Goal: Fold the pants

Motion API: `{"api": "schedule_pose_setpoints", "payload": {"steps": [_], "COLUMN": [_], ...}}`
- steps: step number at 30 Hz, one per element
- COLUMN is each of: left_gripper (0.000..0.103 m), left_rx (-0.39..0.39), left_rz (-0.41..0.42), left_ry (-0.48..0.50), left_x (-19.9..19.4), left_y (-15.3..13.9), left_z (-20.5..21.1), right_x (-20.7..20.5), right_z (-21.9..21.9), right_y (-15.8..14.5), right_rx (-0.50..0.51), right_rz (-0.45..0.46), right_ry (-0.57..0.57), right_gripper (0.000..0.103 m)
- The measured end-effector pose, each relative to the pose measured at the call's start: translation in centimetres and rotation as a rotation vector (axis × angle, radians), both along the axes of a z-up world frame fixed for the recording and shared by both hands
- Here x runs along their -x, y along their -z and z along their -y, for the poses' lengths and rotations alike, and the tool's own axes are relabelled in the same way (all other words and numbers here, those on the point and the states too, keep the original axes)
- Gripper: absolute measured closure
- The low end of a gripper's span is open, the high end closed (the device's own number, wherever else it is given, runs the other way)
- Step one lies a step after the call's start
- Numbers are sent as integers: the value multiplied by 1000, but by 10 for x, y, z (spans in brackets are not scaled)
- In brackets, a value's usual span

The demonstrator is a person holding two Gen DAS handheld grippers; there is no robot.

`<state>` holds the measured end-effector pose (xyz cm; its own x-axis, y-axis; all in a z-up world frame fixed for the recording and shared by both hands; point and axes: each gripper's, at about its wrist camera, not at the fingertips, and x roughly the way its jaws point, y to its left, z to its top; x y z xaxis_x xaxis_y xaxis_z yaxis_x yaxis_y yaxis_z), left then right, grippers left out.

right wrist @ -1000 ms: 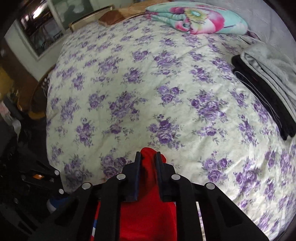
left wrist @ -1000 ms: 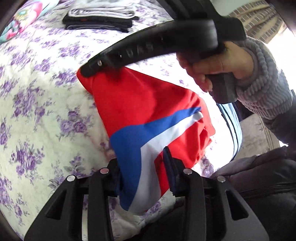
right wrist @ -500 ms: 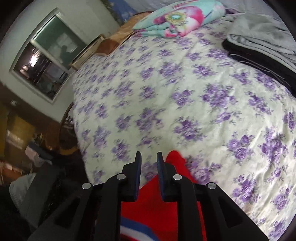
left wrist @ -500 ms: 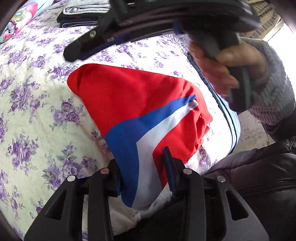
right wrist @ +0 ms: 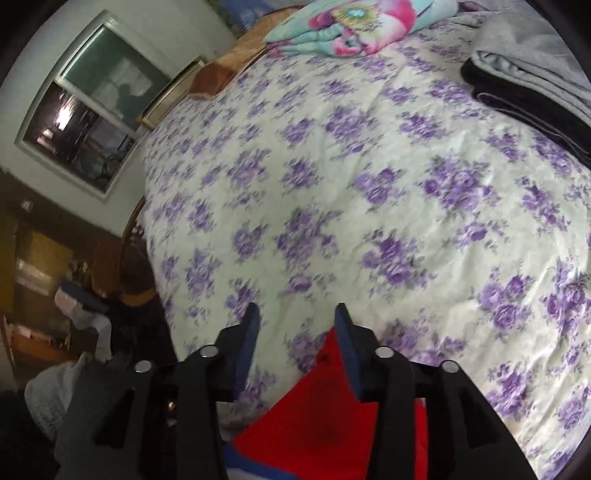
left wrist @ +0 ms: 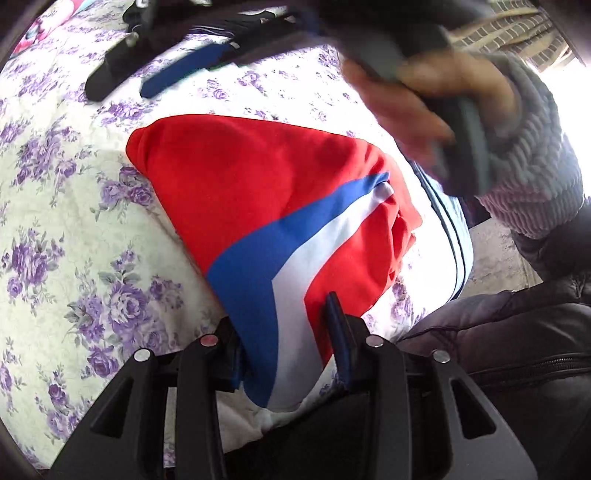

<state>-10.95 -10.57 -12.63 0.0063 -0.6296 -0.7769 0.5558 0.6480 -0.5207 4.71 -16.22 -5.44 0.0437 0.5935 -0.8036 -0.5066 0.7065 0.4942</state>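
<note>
Red pants [left wrist: 258, 192] with a blue and white stripe lie folded on the floral bedspread [left wrist: 74, 229]. My left gripper [left wrist: 284, 325] is shut on the striped near end of the pants. My right gripper [right wrist: 295, 317] is open and empty, lifted above the far red corner of the pants [right wrist: 332, 417]. It shows blurred in the left wrist view [left wrist: 118, 79], above the bed beyond the pants.
A stack of folded dark and grey clothes [right wrist: 528, 85] lies on the bed at the far right. A flowered pillow [right wrist: 351, 26] lies at the head. The bed's edge drops off at the left [right wrist: 147, 258]. The person's dark jacket [left wrist: 517, 350] is to the right.
My right gripper let go of the red corner, opened, and rose away from the pants. The pants settled flat on the bed. The left gripper kept its hold.
</note>
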Motion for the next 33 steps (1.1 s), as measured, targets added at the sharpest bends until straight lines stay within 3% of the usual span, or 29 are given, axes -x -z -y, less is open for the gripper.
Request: {"api": "schedule_pose_setpoints", "payload": {"steps": [2,3,6,8,10,12,13,17,20,26,29,33], "left_gripper": [68,68,68,68,68,67,67,52,39,31,31,39], "left_rx": [7,3,12,11,22,36,51,96,123,121,99,92], "left_rz": [-11,-15,-52,-64,-76,-96,-112,-165,-227,-297,-303,-311], "left_ry": [-2,-5,-6,-8,-25,-60,-83,-170,-203,-184,-172,-182], "left_x": [-3,-4,-7,-6,-8,-11,-14,-27,-35,-47,-46,-44], "left_y": [0,1,5,6,7,9,11,18,26,37,39,41], "left_z": [-6,-7,-13,-16,-21,-30,-35,-55,-60,-53,-49,-50], "right_x": [11,9,-16,-24,-18,-4,5,46,90,165,172,158], "right_z": [-15,-18,-9,7,22,48,66,163,223,275,263,237], "right_y": [17,29,49,41,20,-3,-10,-11,3,64,89,106], "right_rx": [35,70,-7,-63,-135,-128,-129,-158,-206,-382,-482,-480], "right_rz": [-52,-45,-65,-51,-31,43,71,58,9,-177,-251,-240], "right_ry": [-65,-42,139,253,237,225,240,410,562,798,799,764], "right_gripper": [52,55,69,67,61,43,39,37,37,35,35,36]}}
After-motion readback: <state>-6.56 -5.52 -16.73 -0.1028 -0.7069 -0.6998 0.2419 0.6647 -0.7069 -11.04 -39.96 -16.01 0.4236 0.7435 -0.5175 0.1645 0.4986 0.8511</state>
